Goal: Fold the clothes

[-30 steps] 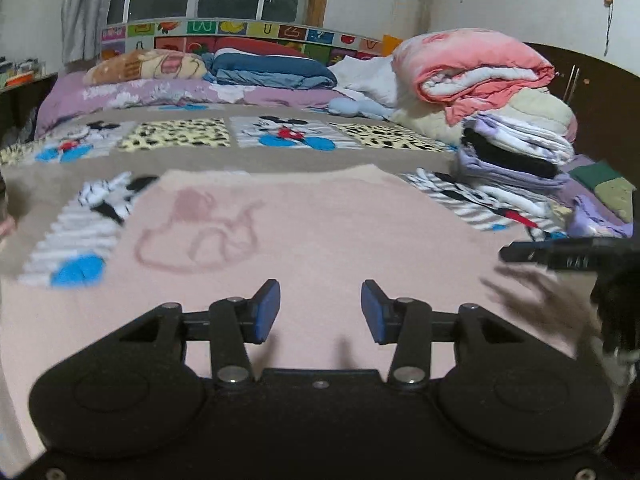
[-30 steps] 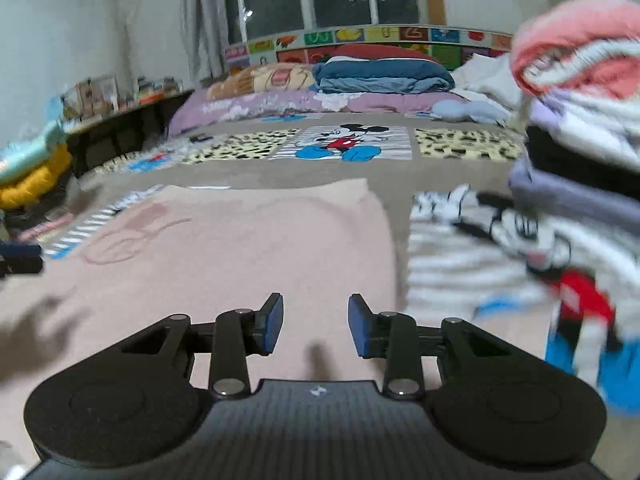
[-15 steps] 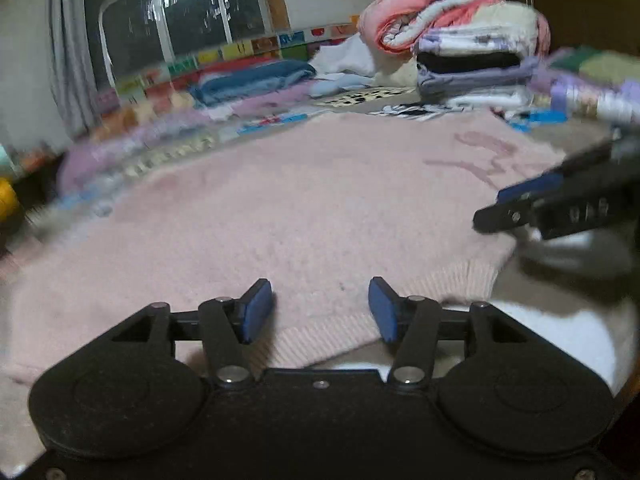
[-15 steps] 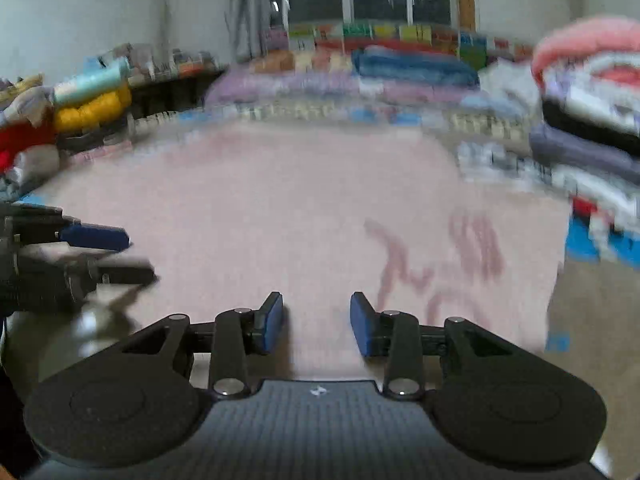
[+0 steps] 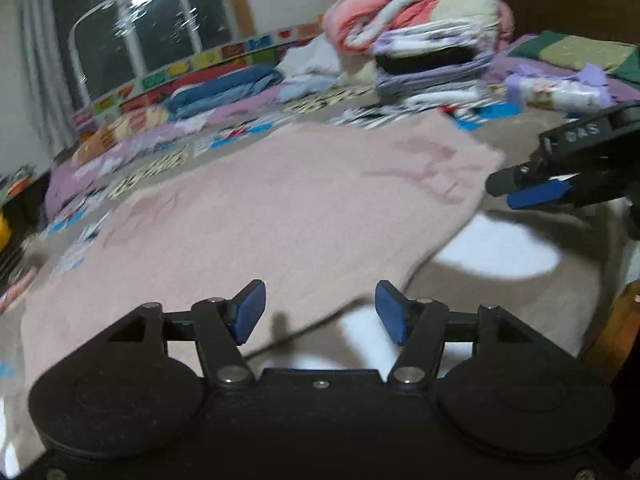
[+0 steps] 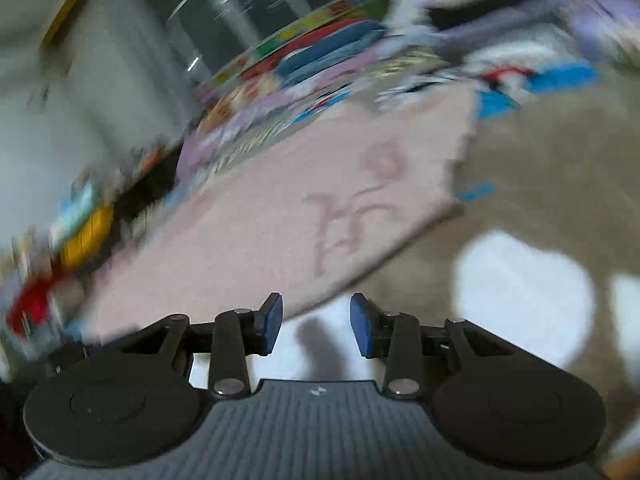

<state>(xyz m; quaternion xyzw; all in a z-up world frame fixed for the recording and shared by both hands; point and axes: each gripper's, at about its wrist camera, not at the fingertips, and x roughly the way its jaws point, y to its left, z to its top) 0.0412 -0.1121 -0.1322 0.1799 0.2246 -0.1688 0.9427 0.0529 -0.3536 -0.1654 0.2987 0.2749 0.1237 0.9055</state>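
Left wrist view: the left gripper (image 5: 320,312) sits low in the frame, its two blue-padded fingers (image 5: 250,310) spread apart and opening wider, with nothing pressed between them. Just past the fingertips lies the near edge of a pale pink sweater (image 5: 280,216), spread flat across a bed covered in a tan blanket (image 5: 520,300). The sweater fills the middle of the view and runs away toward the upper right, where a faint darker pink outline drawing shows on it. White patches mark the blanket beside the sweater's near edge. At the right edge, the right gripper (image 5: 532,192) reaches in from the side, one blue pad visible, hovering close to the sweater's right-hand corner. Behind the sweater stands a pile of folded clothes (image 5: 432,60) topped by a pink and white quilt. Farther back are blue bedding (image 5: 228,88) and a dark window (image 5: 140,20).

Right wrist view: the picture is tilted and heavily blurred. The right gripper (image 6: 316,326) shows its blue pads partly apart, gripping nothing. The gap between them is above a white patch on the blanket (image 6: 540,160), right at the sweater's (image 6: 280,232) near edge. The sweater stretches away to the upper right, its outline drawing in the middle. Blurred colourful bedding and the window lie beyond.
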